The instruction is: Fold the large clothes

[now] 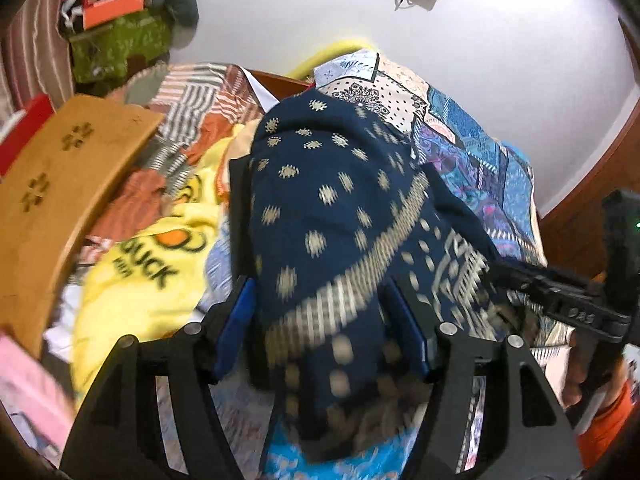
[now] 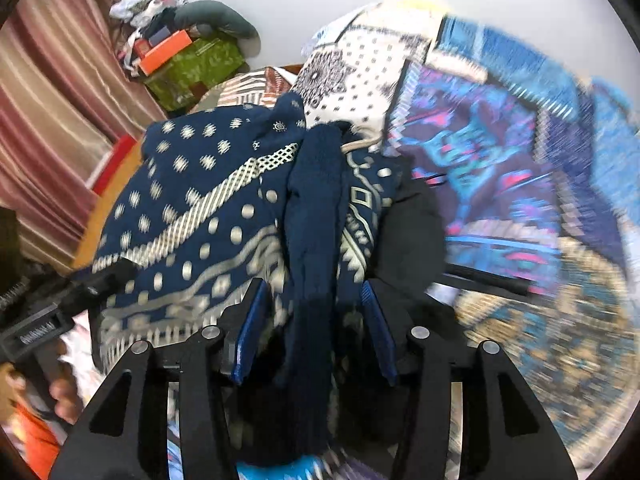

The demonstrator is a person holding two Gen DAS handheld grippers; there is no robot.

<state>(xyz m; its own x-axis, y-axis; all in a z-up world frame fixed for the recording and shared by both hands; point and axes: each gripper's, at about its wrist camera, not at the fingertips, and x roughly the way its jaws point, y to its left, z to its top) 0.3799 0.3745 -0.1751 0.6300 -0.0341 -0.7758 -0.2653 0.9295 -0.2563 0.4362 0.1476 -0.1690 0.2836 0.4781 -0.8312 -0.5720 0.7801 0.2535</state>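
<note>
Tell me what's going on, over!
Left gripper and right gripper both straddle the navy garment, grip unclear. Cluttered patchwork bedspread underneath.

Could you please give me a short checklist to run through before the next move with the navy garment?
1. Navy garment between left gripper pads: ok.
2. Garment between right gripper pads: ok.
3. Pads pressing the cloth on either gripper: cannot tell, blurred.
4. Garment flat for folding: not ok, bunched.
5. Patchwork bedcover beneath, bare of other clothes: not ok, yellow blanket alongside.
</note>
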